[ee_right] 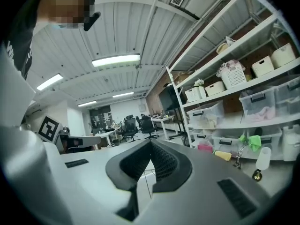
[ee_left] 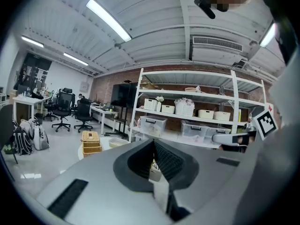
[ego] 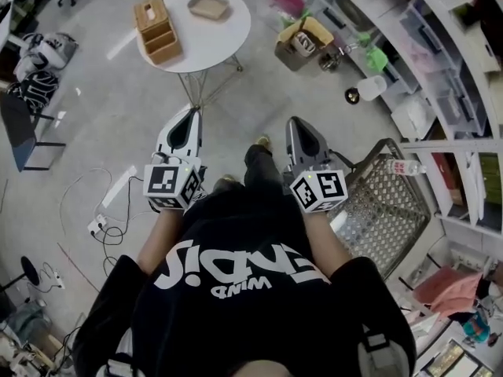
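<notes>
I stand on a grey floor and hold both grippers out in front of me at waist height. In the head view my left gripper (ego: 192, 113) points toward a round white table (ego: 228, 42). Its jaws are closed to a point with nothing between them. My right gripper (ego: 295, 122) is beside it, also shut and empty, next to a wire mesh basket (ego: 385, 203). In the left gripper view the left gripper (ee_left: 153, 142) has its ribbed pads together. The right gripper (ee_right: 150, 143) looks the same in the right gripper view. Neither touches anything.
On the table stand a wooden box (ego: 157, 30) and a shallow tray (ego: 208, 6). Shelving with plastic bins (ego: 452, 93) lines the right side, with a cardboard box (ego: 302, 42) on the floor by it. Cables (ego: 102, 218) and backpacks (ego: 43, 53) lie left. Office chairs (ee_left: 63, 109) stand far off.
</notes>
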Demonstrator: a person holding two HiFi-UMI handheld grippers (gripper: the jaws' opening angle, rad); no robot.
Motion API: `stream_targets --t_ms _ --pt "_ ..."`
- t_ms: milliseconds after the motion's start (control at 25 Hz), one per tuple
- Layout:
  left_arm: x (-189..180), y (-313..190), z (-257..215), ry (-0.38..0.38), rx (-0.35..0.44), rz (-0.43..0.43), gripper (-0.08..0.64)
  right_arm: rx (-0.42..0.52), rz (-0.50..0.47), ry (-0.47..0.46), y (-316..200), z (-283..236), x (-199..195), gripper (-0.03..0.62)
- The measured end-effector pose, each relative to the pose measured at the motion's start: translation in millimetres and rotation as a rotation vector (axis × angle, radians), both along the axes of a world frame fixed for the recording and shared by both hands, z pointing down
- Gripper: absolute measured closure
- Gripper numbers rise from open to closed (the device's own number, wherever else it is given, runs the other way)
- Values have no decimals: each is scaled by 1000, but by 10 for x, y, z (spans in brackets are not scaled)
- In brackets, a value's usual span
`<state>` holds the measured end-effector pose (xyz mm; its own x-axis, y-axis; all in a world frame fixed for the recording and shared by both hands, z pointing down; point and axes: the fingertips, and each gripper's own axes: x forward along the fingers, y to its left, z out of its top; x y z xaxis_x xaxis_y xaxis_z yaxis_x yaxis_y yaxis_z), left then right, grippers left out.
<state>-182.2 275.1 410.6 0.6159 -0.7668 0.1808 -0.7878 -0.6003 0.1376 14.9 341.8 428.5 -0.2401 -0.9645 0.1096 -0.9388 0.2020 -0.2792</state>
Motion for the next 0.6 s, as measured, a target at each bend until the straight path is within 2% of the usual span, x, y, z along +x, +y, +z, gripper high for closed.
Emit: stream_targets --t_ms 280,600 --pt "118 -569 106 -4 -5 -10 560 3 17 -29 -555 121 191 595" --pt "462 -1562 77 -6 -14 -26 560 -9 20 -48 -1560 181 616 595"
